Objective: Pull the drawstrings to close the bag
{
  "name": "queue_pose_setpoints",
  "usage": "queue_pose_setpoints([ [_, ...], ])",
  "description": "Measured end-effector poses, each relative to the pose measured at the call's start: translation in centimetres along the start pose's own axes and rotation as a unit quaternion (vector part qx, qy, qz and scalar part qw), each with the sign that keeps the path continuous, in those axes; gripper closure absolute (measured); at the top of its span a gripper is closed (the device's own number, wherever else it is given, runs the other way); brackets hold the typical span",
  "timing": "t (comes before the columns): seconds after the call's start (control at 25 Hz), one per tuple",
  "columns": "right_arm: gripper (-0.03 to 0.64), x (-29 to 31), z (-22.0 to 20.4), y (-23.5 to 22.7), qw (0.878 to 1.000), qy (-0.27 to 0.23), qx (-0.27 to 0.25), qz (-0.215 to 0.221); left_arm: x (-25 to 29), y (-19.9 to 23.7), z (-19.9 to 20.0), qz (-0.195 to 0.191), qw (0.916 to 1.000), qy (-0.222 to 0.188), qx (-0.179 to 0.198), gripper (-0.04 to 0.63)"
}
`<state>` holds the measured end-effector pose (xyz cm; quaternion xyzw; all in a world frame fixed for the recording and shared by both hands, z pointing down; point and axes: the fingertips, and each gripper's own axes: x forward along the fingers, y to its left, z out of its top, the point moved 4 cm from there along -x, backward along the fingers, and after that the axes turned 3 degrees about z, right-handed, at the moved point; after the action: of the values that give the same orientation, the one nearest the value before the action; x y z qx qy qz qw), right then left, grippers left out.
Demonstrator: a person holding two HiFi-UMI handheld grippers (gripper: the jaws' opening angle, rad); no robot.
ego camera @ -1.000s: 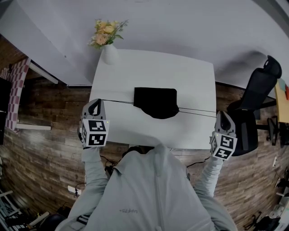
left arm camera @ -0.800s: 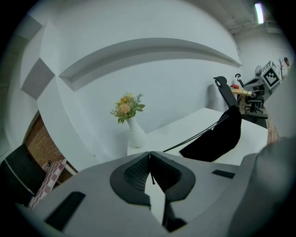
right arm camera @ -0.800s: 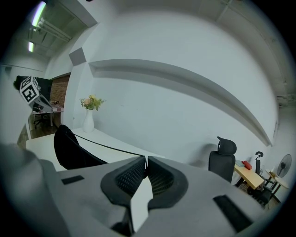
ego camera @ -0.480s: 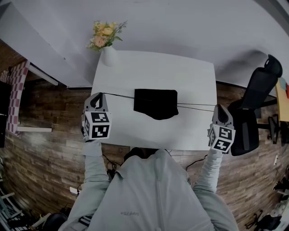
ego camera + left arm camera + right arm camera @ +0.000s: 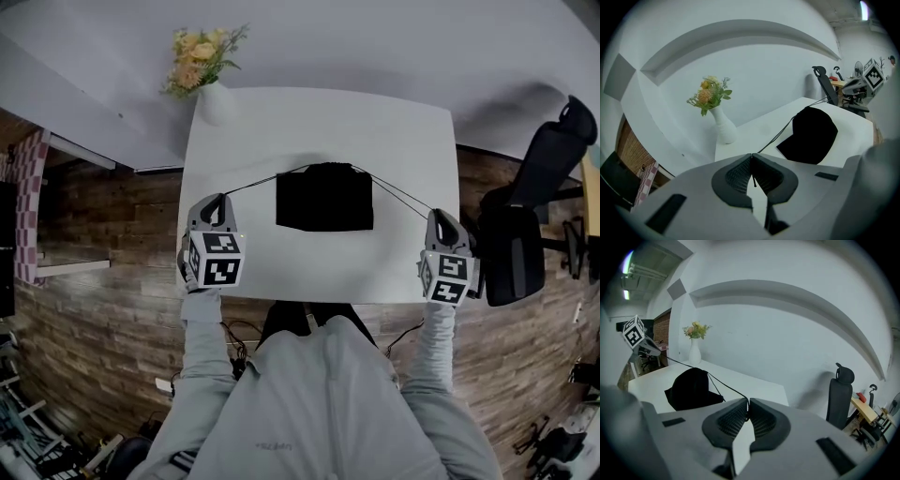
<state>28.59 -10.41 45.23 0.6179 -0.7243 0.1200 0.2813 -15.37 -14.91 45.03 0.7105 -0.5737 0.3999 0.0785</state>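
Observation:
A black drawstring bag lies in the middle of the white table. Two thin black drawstrings leave its far edge and slant out to either side. My left gripper is shut on the end of the left drawstring near the table's left edge. My right gripper is shut on the right drawstring near the right edge. In the left gripper view the drawstring runs taut from the closed jaws to the bag. The right gripper view shows its drawstring leading from the gripper to the bag.
A white vase of flowers stands on the table's far left corner. A black office chair stands beside the table's right edge. Wooden floor surrounds the table, and a white wall lies beyond it.
Both grippers have come down and nearer to the table's front edge. The drawstrings, which ran almost straight sideways from the bag, now slant back to its far edge.

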Motion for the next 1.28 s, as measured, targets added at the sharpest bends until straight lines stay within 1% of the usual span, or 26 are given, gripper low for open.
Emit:
queue_pose_setpoints([
  [0.24,0.583,1.1,-3.2,4.7,0.998,0.029,0.023,0.046,0.9,-3.9,-2.0,-0.046,0.9988,0.016,-0.006,0.569],
  [0.44,0.583,2.2,-6.4,7.7,0.995,0.062,0.029,0.078,1.7,-7.9,-3.5,-0.085,0.996,0.024,0.016,0.569],
  [0.56,0.583,3.2,-8.0,9.1,0.992,0.087,0.024,0.091,2.4,-10.2,-4.4,-0.112,0.9932,0.033,0.005,0.569],
  [0.64,0.581,3.9,-9.0,9.6,0.989,0.106,0.032,0.1,2.7,-11.8,-4.9,-0.129,0.9909,0.039,-0.001,0.569],
  [0.76,0.58,4.6,-10.4,10.5,0.983,0.133,0.041,0.124,3.1,-13.5,-5.7,-0.143,0.9887,0.044,-0.003,0.569],
  [0.84,0.58,4.8,-10.9,10.9,0.98,0.143,0.03,0.132,3.4,-14.2,-6.2,-0.149,0.9876,0.051,-0.002,0.569],
  [0.96,0.574,4.8,-11.1,11.2,0.979,0.148,0.016,0.137,3.6,-14.7,-6.8,-0.154,0.9863,0.058,-0.01,0.569],
  [1.04,0.528,4.7,-11.2,11.2,0.978,0.15,0.025,0.141,3.6,-14.9,-7.1,-0.156,0.9856,0.063,-0.016,0.568],
  [1.16,0.503,4.2,-11.0,11.0,0.979,0.137,0.034,0.148,3.5,-14.8,-7.3,-0.15,0.9865,0.063,-0.017,0.566],
  [1.28,0.487,3.2,-10.3,10.6,0.98,0.107,0.046,0.159,3.1,-14.9,-7.4,-0.153,0.9861,0.06,-0.028,0.49],
])
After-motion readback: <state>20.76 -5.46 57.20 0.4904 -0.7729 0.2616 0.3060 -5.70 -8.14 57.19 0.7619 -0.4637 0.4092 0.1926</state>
